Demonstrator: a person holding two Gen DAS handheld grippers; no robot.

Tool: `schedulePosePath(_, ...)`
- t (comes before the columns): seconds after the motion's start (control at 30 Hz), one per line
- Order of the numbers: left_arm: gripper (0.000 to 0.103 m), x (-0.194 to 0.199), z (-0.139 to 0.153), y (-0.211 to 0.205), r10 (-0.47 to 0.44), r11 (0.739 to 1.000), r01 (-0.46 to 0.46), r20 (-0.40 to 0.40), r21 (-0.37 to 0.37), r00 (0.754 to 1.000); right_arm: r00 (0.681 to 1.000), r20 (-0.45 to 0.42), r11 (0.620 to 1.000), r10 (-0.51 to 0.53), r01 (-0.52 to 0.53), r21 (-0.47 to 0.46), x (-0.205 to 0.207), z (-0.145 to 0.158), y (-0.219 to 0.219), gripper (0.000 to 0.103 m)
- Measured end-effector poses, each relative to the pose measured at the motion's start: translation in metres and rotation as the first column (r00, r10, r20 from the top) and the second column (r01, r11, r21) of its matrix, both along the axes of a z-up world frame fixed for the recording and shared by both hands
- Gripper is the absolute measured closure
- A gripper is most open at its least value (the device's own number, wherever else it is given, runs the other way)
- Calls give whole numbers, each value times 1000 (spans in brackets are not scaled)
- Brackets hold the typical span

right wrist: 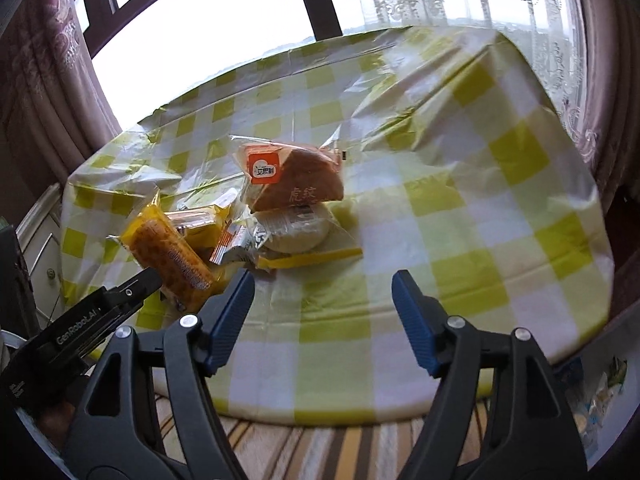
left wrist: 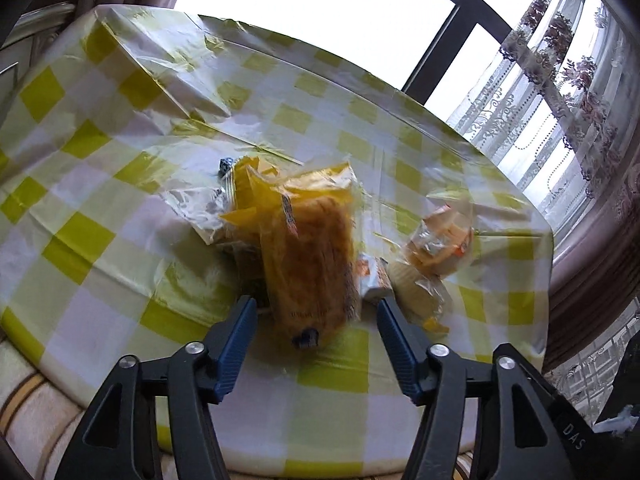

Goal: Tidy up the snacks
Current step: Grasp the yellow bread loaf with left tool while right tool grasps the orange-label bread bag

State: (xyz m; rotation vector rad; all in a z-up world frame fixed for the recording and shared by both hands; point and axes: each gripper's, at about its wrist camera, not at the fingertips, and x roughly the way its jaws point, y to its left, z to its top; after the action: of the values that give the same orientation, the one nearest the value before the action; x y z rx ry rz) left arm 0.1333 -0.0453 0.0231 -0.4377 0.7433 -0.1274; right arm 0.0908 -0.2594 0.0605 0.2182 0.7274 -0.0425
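Yellow cracker pack (left wrist: 310, 256): long, film-wrapped, lying on the counter (left wrist: 100, 184) just ahead of the left gripper (left wrist: 316, 312), its near end between the jaws. Jaws spread, pads clear of the wrapper on both sides; nothing grasped. Judged light, with a slippery crinkly film over brittle contents. Best hold looks to be across the narrow width at mid-length, gently, rather than on the loose sealed end.

Behind it, further from the left jaws, a second yellow packet (left wrist: 244, 196) and a clear wrapper (left wrist: 192, 210), both blurred. Off the right-hand jaw: a small striped sachet (left wrist: 374, 276), then a round pale bun in film (left wrist: 416, 296), then an orange-labelled bread wedge (left wrist: 440, 240) beyond.

Right gripper (right wrist: 322, 280): jaws released, empty, over bare checked cloth. The snack pile sits ahead and off its left jaw. The bread wedge (right wrist: 296, 176) rests on top of the round bun (right wrist: 294, 228); both look soft and crushable, so a loose pinch on the film edge seems safer. The cracker pack (right wrist: 172, 256) lies furthest left, beside the left gripper's body (right wrist: 92, 316).

Containers: none visible on the counter. A bag of mixed items (right wrist: 600, 396) shows at the right gripper's far right edge, off the counter; contents too small to tell.
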Motion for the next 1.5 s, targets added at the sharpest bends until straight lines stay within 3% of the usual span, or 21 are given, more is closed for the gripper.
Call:
schedulePosePath(0.37,33,32,-14,4,6,1000,-7,-33,-18,999,998,-19,997,56,-57,-54,53,-11,22,18)
schedulePosePath(0.7,31,35,-22,3,-2,999,2,-5,-34,1000,999,33,998,-37,39,-40,97,2,32,6)
schedulePosePath(0.97,31,38,-24,3,-8,999,9,19,-42,1000,992,-27,992,-120,119,-52,138,-10,30,6)
schedulePosePath(1.03,47,39,-25,2,-21,999,22,22,-40,1000,993,-45,994,-113,113,-13,146,-17,24,6)
schedulePosePath(1.13,51,39,-23,-1,-36,999,37,32,-35,999,994,-60,995,-96,97,11,150,-24,19,13)
schedulePosePath(1.23,52,38,-23,0,-36,998,38,36,-41,999,995,-49,996,-89,89,-8,149,-25,20,19)
schedulePosePath(1.5,55,34,-22,-4,-61,998,63,58,-30,996,993,0,992,-117,117,44,138,-24,7,23)
